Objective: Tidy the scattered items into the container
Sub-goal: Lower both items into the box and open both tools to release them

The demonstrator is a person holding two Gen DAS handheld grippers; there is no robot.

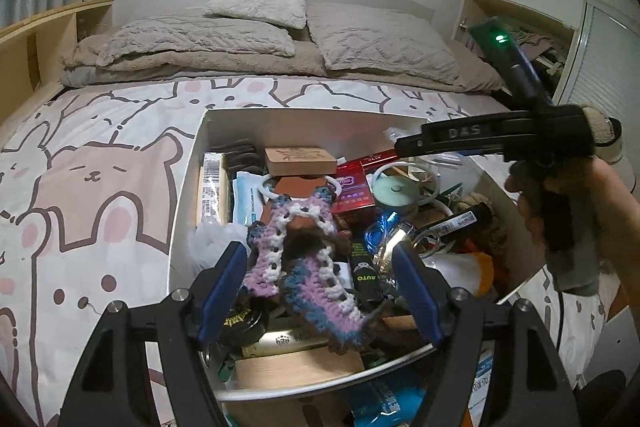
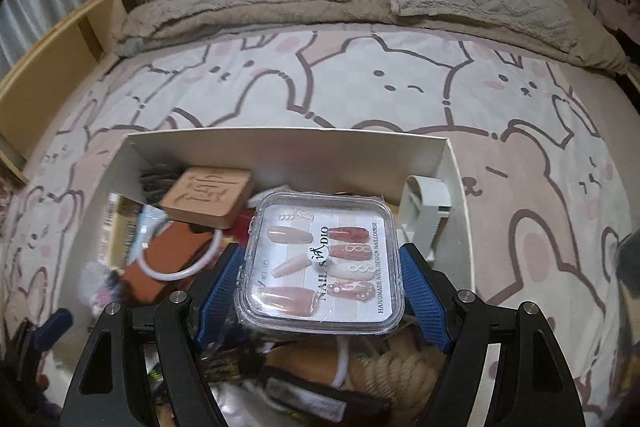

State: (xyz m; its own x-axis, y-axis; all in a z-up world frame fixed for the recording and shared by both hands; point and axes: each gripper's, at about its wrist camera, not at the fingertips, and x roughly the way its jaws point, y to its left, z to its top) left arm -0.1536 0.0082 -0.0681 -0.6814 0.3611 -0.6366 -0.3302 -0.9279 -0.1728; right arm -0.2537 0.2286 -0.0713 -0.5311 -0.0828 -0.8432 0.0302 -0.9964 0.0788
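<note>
My left tool (image 1: 320,291) hangs released over the crocheted piece (image 1: 298,267), now lying in the nearly full white box (image 1: 182,187) on the bed (image 1: 100,147). My right tool (image 2: 322,283) grips the nail case (image 2: 322,259) above the box, not yet dropped in.

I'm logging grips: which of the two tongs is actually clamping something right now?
The right tongs: their blue pads press both sides of the clear nail-set case above the white box. The left tongs stand open, apart from the crocheted piece.
</note>
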